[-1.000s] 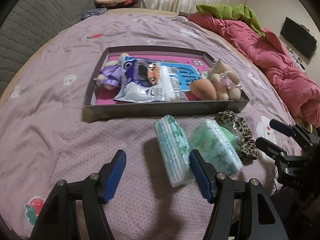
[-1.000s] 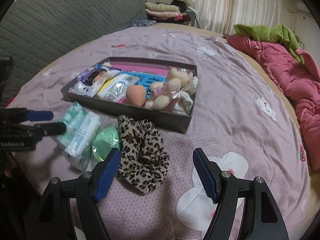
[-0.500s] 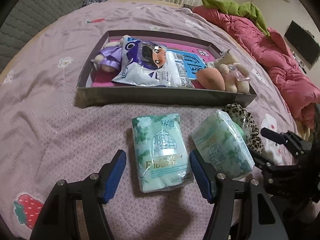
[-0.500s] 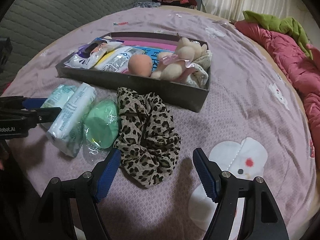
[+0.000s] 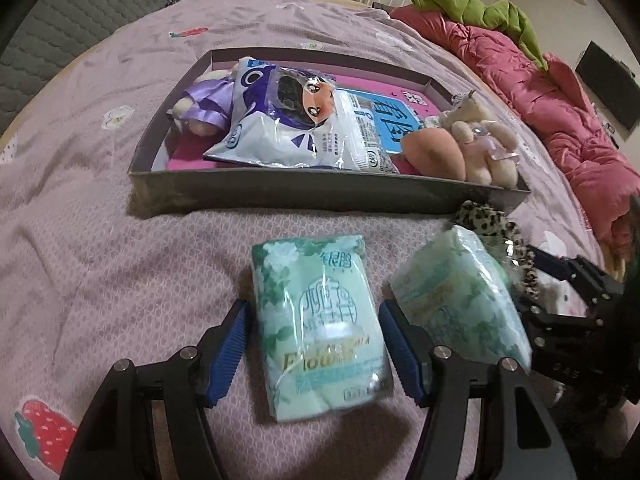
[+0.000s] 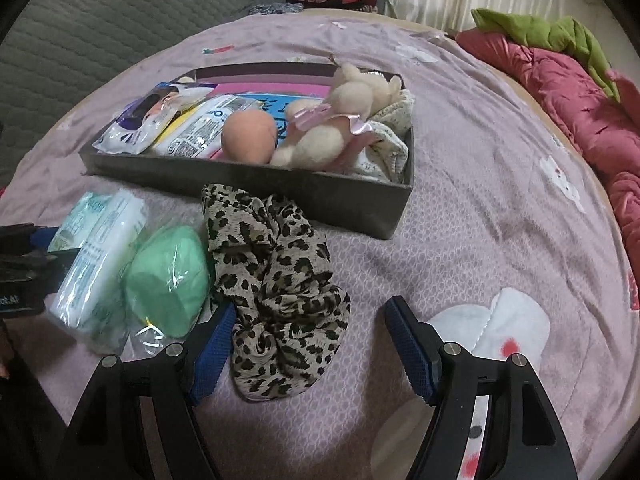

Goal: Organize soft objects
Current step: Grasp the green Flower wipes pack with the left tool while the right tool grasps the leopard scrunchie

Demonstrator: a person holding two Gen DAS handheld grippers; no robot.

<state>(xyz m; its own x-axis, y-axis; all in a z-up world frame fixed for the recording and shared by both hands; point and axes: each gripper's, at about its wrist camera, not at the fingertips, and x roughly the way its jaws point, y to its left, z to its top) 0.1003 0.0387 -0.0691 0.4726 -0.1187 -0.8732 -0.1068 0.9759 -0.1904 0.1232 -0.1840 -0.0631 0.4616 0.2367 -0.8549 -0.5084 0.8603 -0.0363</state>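
The left gripper (image 5: 314, 344) stands spread with the tissue pack (image 5: 320, 328) lying flat on the bed (image 5: 100, 240) between its pads, untouched, long axis running toward the tray (image 5: 320, 196). The right gripper (image 6: 308, 344) is likewise spread, with the near end of the scrunchie (image 6: 276, 284) between its pads

You're seeing dim, warm indoor light. Black fisheye vignette bends every corner. Glare streaks the shiny cartoon-printed plastic packet (image 5: 296, 120) at twelve o'clock; slight blur softens nearby wrappers.
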